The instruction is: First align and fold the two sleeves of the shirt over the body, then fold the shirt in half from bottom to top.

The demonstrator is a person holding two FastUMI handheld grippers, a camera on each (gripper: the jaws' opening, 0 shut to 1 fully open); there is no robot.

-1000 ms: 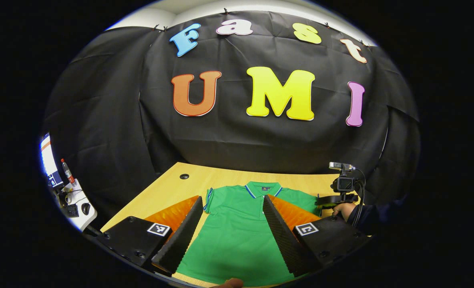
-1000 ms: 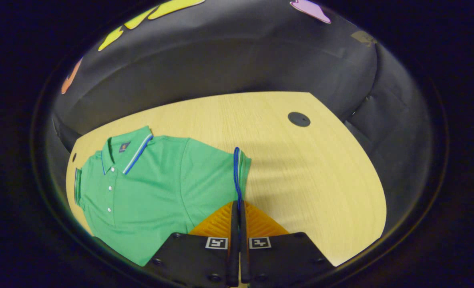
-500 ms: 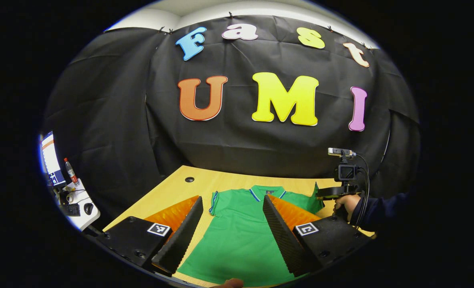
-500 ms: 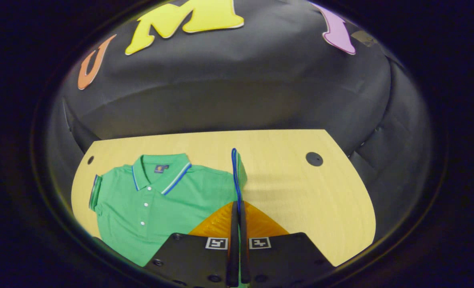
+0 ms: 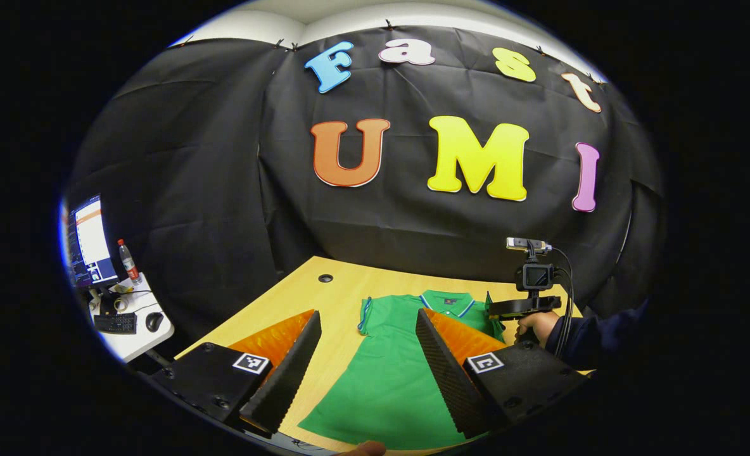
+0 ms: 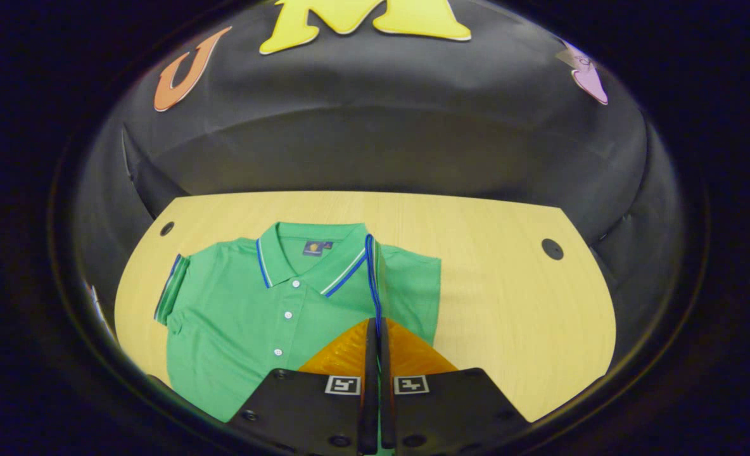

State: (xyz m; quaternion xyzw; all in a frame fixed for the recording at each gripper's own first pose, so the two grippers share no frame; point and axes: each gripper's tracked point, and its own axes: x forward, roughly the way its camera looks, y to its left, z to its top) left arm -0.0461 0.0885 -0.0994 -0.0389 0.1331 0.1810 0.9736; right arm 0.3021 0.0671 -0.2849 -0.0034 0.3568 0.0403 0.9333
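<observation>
A green polo shirt point(image 5: 391, 373) point(image 6: 242, 316) with blue-and-white collar trim lies face up on the wooden table point(image 6: 508, 304). My right gripper point(image 6: 375, 329) is shut on the cuff of the shirt's right-hand sleeve point(image 6: 371, 278), which stands lifted and drawn in over the chest beside the collar. That same gripper point(image 5: 495, 308), held by a hand point(image 5: 533, 324), shows at the far right in the left gripper view. My left gripper point(image 5: 368, 329) hangs open above the lower body of the shirt with nothing between its fingers. The other sleeve point(image 6: 171, 294) lies flat.
A round cable hole point(image 6: 552, 248) sits in the table at the right and another point(image 6: 166, 228) at the left. Beyond the table's left edge stands a small white desk point(image 5: 131, 323) with a monitor, bottle, keyboard and mouse. A fingertip point(image 5: 365, 448) shows at the bottom edge.
My right gripper has carried the pinched sleeve leftward from the table's side to over the shirt's chest. The left gripper has swung slightly, staying open.
</observation>
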